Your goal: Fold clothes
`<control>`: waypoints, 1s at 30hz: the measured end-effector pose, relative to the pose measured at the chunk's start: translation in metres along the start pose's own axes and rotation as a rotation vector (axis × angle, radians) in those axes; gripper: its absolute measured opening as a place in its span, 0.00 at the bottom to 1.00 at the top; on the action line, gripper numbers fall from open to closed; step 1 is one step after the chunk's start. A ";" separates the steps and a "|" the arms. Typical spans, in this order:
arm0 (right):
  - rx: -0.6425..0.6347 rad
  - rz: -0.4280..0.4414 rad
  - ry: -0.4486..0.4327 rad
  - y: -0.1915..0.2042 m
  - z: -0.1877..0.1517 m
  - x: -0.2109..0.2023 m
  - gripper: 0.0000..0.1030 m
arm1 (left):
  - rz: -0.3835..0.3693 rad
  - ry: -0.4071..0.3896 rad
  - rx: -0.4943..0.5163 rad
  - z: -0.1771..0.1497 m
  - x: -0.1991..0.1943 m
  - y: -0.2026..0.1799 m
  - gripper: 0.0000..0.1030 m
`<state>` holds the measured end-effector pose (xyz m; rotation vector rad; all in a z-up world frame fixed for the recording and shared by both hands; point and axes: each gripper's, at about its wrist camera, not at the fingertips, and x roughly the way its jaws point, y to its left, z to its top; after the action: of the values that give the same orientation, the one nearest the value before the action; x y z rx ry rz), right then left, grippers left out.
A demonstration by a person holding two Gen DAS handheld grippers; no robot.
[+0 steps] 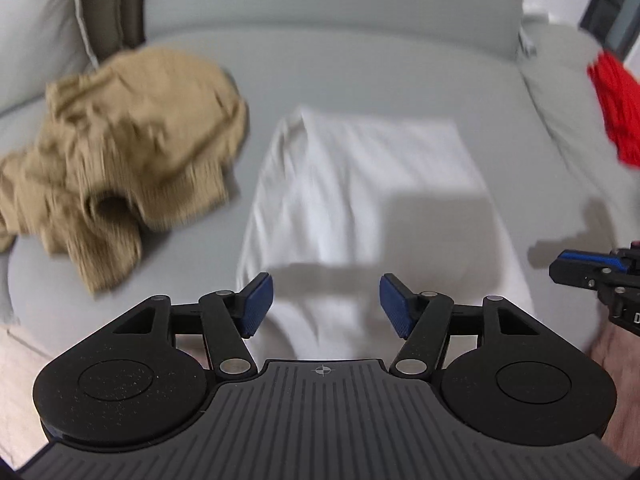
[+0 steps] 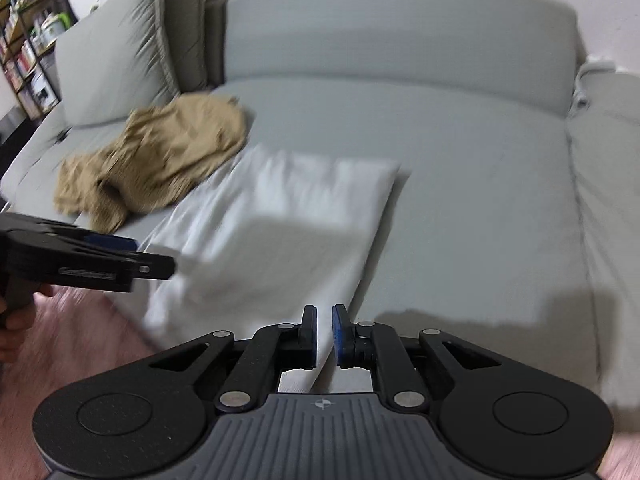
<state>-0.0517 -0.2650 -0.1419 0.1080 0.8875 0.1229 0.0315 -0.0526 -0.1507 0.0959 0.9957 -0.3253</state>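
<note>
A white garment (image 1: pixel 360 184) lies partly folded on the grey sofa seat (image 1: pixel 360 80), its near end hanging over the front edge. My left gripper (image 1: pixel 326 306) is open and empty just above that near end. My right gripper (image 2: pixel 325 334) has its jaws nearly closed with a narrow gap, over the garment's near right edge (image 2: pixel 280 216); no cloth shows between the pads. A crumpled tan garment (image 1: pixel 120 152) lies to the left, also in the right wrist view (image 2: pixel 160 152). Each gripper shows in the other's view, the right (image 1: pixel 592 272) and the left (image 2: pixel 92 260).
Grey cushions (image 2: pixel 116 52) lean at the sofa's left back. A red cloth (image 1: pixel 616 100) lies on the right seat section. A bookshelf (image 2: pixel 28 40) stands far left. Pink floor (image 2: pixel 80 340) lies in front of the sofa.
</note>
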 end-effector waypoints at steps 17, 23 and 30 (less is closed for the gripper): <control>-0.117 -0.029 0.011 -0.009 0.043 0.125 0.07 | 0.067 -0.019 0.040 0.058 0.117 0.001 0.30; -0.008 0.005 -0.070 -0.035 0.047 0.094 0.11 | 0.000 -0.146 -0.027 0.065 0.084 0.019 0.35; -0.021 0.001 -0.066 -0.027 0.074 0.133 0.13 | 0.042 -0.136 0.099 0.090 0.119 -0.004 0.36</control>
<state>0.0905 -0.2749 -0.2012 0.0930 0.8199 0.1292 0.1626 -0.1037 -0.2011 0.1822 0.8423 -0.3388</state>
